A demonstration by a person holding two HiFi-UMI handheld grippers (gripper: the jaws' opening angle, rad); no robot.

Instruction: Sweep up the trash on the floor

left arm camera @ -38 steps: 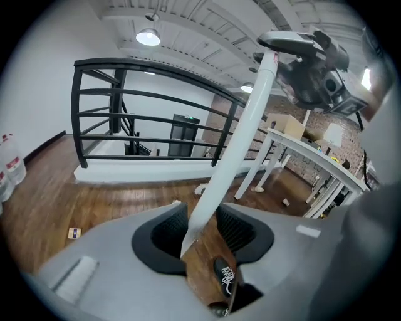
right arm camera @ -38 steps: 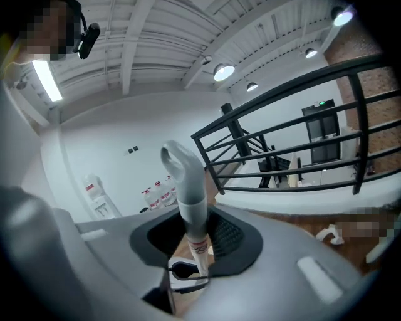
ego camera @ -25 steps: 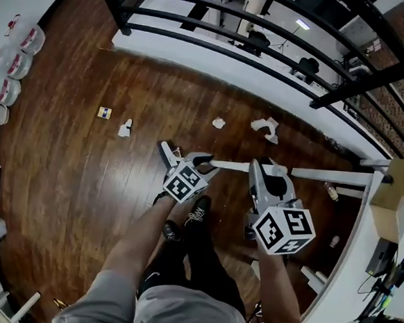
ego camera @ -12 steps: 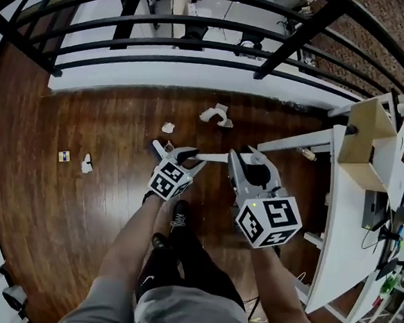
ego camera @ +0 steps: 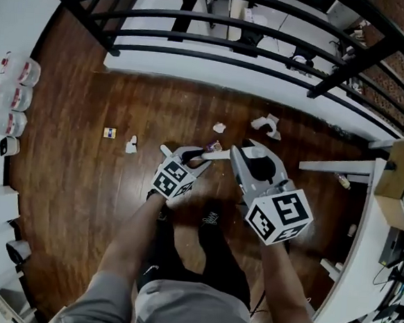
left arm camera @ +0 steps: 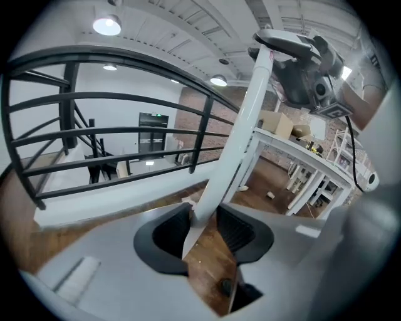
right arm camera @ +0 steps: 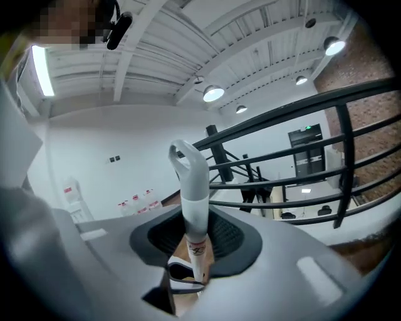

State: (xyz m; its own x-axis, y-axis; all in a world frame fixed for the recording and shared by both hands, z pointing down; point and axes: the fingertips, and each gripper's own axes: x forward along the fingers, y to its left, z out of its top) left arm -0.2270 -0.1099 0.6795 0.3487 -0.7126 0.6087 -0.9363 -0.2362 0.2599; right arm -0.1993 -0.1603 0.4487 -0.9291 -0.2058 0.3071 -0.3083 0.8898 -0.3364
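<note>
Bottles (ego camera: 11,97): three, standing in a row against the far-left wall.
Trash: four pieces are lying loose on the wood floor (ego camera: 68,181), all ahead of the grippers.
Square scrap (ego camera: 109,132): one, yellow and blue, lying leftmost.
White scraps: three; the first (ego camera: 131,144) is lying just beside the square.
Left gripper (left arm camera: 203,227): its jaws have just been closing and are pressing on the white handle between them.
White handle (ego camera: 216,153): one, running from the left gripper across to the right gripper.
Second white scrap (ego camera: 219,127): lying just beyond the handle.
Right gripper (right arm camera: 194,237): clamping the same handle just below its looped end.
Third white scrap (ego camera: 266,125): the largest, lying near the railing base.
</note>
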